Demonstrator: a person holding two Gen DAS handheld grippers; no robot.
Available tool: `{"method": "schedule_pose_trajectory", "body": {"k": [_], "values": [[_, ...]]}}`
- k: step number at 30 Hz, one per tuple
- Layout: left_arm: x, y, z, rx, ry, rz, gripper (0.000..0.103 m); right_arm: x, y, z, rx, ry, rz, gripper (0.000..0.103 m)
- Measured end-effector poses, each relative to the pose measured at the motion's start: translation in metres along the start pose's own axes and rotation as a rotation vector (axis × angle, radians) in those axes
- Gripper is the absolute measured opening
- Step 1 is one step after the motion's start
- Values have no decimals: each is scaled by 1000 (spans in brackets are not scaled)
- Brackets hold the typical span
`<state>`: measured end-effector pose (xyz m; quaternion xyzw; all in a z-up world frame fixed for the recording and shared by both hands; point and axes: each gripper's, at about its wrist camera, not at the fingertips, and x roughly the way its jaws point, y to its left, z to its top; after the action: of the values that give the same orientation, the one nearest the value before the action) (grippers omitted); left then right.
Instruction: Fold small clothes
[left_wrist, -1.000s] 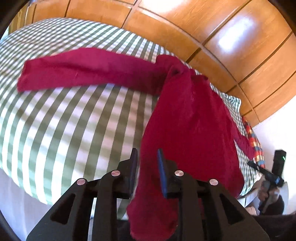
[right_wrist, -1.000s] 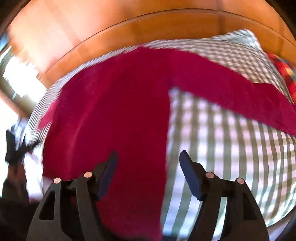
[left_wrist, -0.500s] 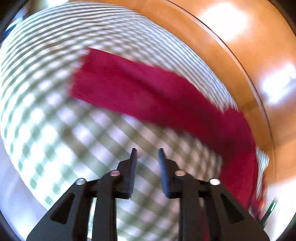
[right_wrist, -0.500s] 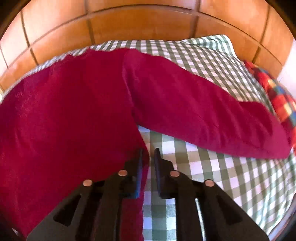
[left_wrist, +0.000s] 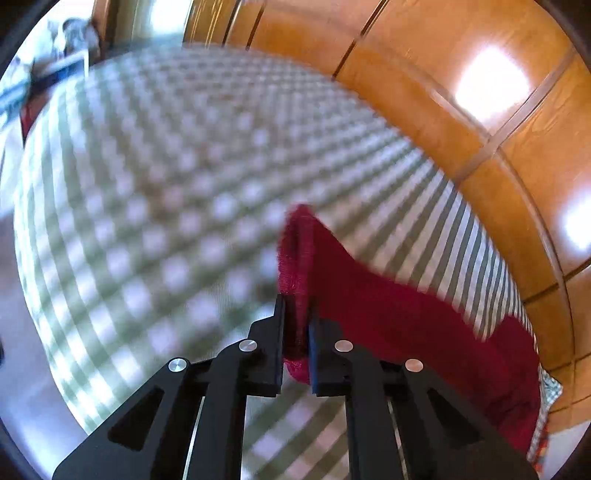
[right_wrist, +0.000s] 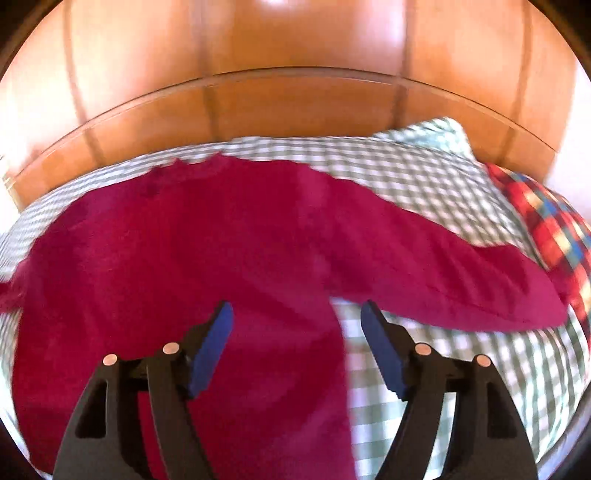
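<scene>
A dark red long-sleeved garment (right_wrist: 207, 258) lies spread on a green-and-white checked bed cover (right_wrist: 424, 173). In the left wrist view my left gripper (left_wrist: 296, 306) is shut on the cuff end of one red sleeve (left_wrist: 388, 314), which trails right toward the garment body. In the right wrist view my right gripper (right_wrist: 296, 312) is open and empty above the garment's lower body, near its right side edge. The other sleeve (right_wrist: 461, 273) stretches right across the cover.
A wooden headboard (right_wrist: 295, 99) curves behind the bed and also shows in the left wrist view (left_wrist: 480, 110). A red plaid pillow or cloth (right_wrist: 546, 229) lies at the right edge. The checked cover (left_wrist: 166, 203) stretches left to the bed's edge.
My left gripper has moved left to the sleeve end and closed on it. My right gripper, nearly shut at the garment edge half a second ago, has opened wide.
</scene>
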<state>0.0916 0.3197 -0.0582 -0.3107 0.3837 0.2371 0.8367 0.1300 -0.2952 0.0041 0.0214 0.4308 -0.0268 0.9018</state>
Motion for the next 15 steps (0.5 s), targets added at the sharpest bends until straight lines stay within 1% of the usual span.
{"method": "schedule_pose_trajectory", "body": {"k": [2,4,6,7,9,10,11,12,14,15], "values": [[-13,3,30,-6,-93,66,8,1,23,0,-50,10,70,72],[-23,12,64,-30,-161,131,8,7,43,-5,-100,36,132,72],[-26,13,87,-23,-195,156,8,18,64,-13,-153,70,165,72],[-23,10,98,-13,-197,166,8,25,70,-17,-172,90,170,72],[-11,1,107,33,-163,167,10,42,81,-27,-192,138,155,73],[-2,-7,108,77,-135,207,12,48,83,-30,-193,144,142,75],[0,-11,106,93,-121,220,15,50,81,-35,-190,121,141,77],[0,-13,101,98,-111,201,15,51,80,-36,-182,116,145,77],[-8,-12,88,87,-107,132,15,53,77,-37,-170,118,157,78],[-13,-12,79,94,-91,78,15,54,78,-38,-173,113,159,78]]}}
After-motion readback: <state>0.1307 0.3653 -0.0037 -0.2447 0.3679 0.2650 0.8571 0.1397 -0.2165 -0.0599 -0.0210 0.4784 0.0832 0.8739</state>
